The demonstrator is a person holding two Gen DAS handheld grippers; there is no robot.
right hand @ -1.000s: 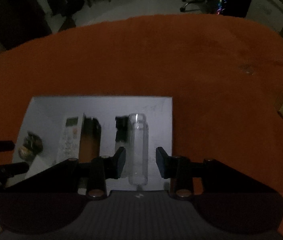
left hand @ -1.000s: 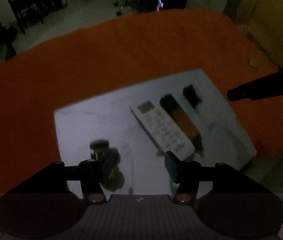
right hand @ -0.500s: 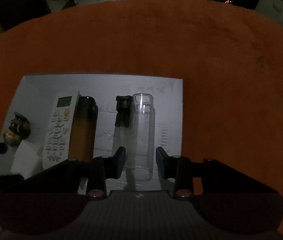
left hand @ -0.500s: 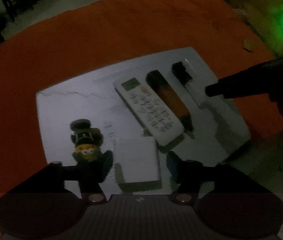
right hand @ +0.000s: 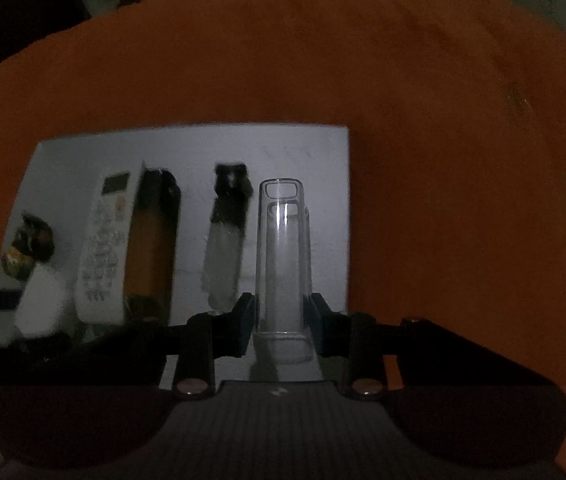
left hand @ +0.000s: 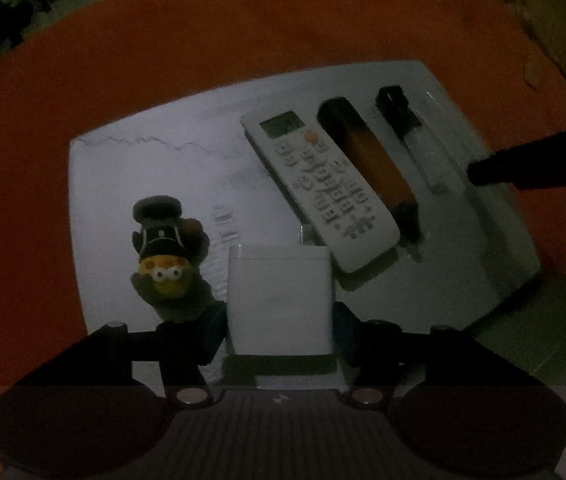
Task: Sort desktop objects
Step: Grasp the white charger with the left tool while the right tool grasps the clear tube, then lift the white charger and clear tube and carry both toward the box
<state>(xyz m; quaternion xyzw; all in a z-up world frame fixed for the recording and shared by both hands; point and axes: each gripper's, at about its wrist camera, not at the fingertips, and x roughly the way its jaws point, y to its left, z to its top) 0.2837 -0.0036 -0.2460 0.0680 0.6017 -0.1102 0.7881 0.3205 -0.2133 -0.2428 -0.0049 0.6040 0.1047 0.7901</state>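
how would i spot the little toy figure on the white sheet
On the orange tablecloth lies a white sheet. At its left end, beside the plain white box and left of the remote, is the toy figure: the only thing with a yellow face, round eyes and black hat.

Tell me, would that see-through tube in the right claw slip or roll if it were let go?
Probably both. The clear tube looks smooth, glossy and hard, so the right claw may grip it poorly. Its round body would likely roll on the flat white board. It looks hollow, so probably light, perhaps brittle.
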